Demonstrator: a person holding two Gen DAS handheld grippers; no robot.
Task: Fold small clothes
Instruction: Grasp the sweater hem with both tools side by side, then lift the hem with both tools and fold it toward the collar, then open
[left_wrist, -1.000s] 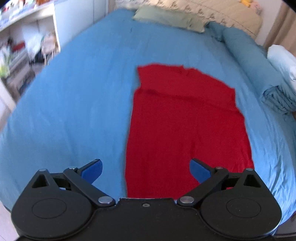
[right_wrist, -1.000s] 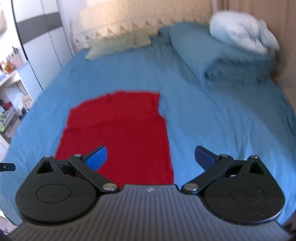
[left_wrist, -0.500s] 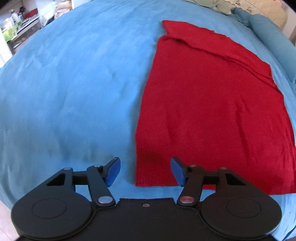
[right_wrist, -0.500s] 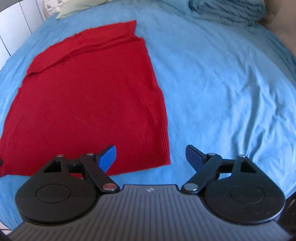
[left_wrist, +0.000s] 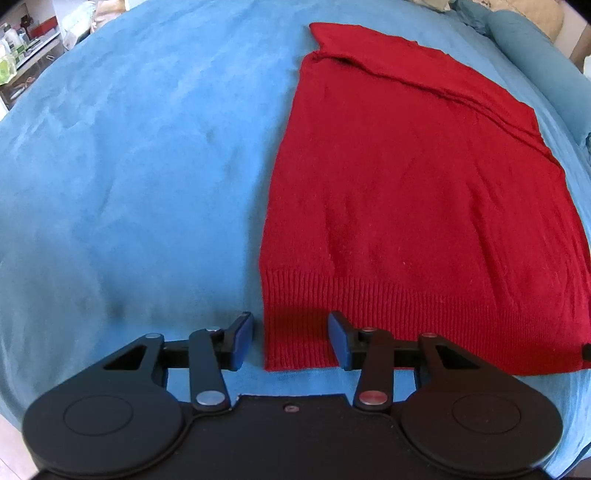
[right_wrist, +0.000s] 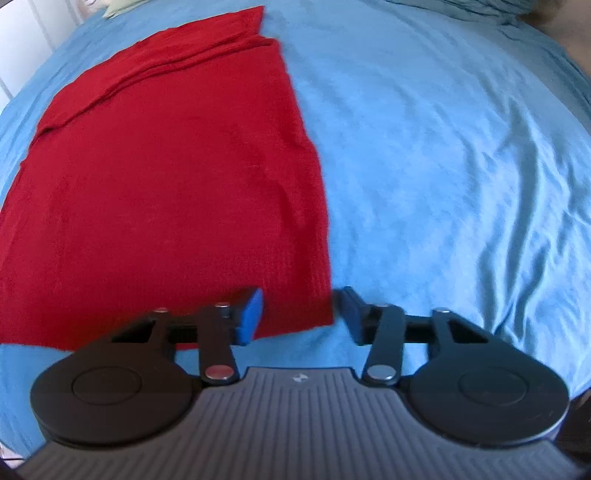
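— Left gripper (left_wrist: 291, 338)?
— Low, level, fingers (left_wrist: 242, 338) parted — nothing pinched between them.
— Right gripper (right_wrist: 301, 315)?
— Same pose: fingers (right_wrist: 251, 314) spread apart, pointing forward.

No readable text, labels or numbers anywhere.

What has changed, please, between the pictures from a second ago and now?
Both tongs came down toward the red sweater's ribbed hem and narrowed: the left tongs now straddle its near left corner, the right tongs its near right corner. Neither has closed on the fabric yet. The sweater lies flat on the blue bedspread, as before.
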